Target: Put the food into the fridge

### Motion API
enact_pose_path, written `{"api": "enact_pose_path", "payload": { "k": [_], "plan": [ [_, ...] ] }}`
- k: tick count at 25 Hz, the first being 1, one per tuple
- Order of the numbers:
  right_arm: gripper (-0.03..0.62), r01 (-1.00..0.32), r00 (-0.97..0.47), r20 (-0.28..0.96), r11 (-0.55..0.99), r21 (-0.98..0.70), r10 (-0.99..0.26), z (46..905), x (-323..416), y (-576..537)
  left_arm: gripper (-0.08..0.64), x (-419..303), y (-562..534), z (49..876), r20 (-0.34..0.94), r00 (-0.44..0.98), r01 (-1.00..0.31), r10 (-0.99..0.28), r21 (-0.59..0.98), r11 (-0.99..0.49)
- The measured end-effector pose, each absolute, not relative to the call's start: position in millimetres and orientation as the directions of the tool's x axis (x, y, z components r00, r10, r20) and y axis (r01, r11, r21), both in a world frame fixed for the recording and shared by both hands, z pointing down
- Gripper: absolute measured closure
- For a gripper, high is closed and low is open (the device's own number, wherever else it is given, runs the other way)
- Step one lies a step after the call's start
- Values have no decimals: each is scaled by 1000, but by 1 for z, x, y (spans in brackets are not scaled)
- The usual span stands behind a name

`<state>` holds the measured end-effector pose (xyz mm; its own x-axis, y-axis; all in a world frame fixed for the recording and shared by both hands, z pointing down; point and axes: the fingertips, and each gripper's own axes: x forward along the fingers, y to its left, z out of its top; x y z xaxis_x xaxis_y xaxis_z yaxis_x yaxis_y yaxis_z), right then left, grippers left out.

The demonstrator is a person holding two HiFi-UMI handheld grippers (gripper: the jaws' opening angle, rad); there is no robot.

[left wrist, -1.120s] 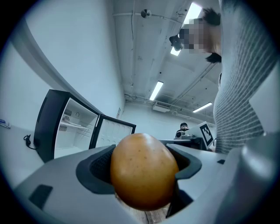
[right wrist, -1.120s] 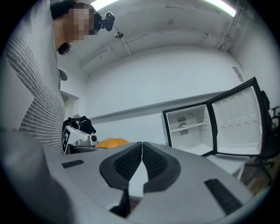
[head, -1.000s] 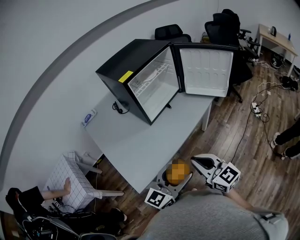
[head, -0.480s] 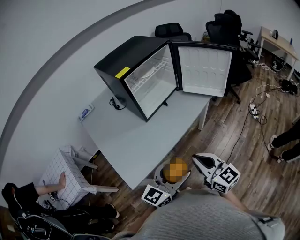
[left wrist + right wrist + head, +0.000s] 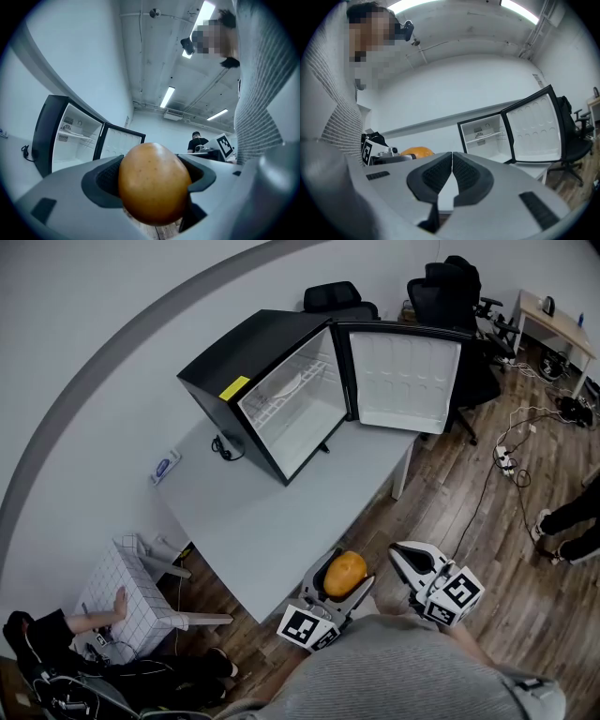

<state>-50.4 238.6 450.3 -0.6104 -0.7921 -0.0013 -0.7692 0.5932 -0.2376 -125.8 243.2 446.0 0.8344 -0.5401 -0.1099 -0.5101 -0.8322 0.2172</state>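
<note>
An orange-brown round fruit (image 5: 344,574) (image 5: 153,183) sits clamped between the jaws of my left gripper (image 5: 343,577) (image 5: 152,180), held just off the near edge of the grey table (image 5: 272,521). The same fruit (image 5: 416,151) shows at the left in the right gripper view. My right gripper (image 5: 405,563) (image 5: 452,174) hangs beside it to the right, jaws pressed together with nothing between them. The black mini fridge (image 5: 258,395) stands at the table's far end, its door (image 5: 405,381) swung wide open and its white inside (image 5: 295,413) with a wire shelf showing.
Black office chairs (image 5: 448,292) stand behind the fridge. Cables and a power strip (image 5: 506,460) lie on the wood floor at the right. A white grid-patterned box (image 5: 131,592) and a seated person's arm (image 5: 98,615) are at the lower left. A small label (image 5: 163,466) lies on the table's left edge.
The view has drifted slightly, so the fridge and table sit a little further left and up. Both grippers keep their places near my body, the fruit still held.
</note>
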Motion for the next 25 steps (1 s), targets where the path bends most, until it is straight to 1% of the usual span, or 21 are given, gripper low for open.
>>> {"api": "enact_pose_path", "payload": {
  "k": [4, 10, 16, 20, 25],
  "plan": [
    [580, -783, -592, 6, 574, -241, -806, 454, -37, 220, 196, -128, 210, 457, -83, 819, -535, -568, 247, -808],
    [580, -804, -568, 19, 550, -226, -823, 455, -11, 168, 196, -118, 138, 451, -113, 796, -558, -594, 243, -794],
    [580, -822, -543, 24, 525, -219, -840, 455, 20, 105, 196, -88, 54, 442, -134, 799, -555, -586, 207, -805],
    [580, -811, -562, 30, 544, -215, -827, 451, 32, 54, 195, -74, -3, 428, -156, 786, -572, -598, 180, -800],
    [578, -786, -600, 25, 584, -203, -800, 447, 35, -11, 195, -71, -62, 417, -188, 754, -602, -629, 183, -777]
  ]
}}
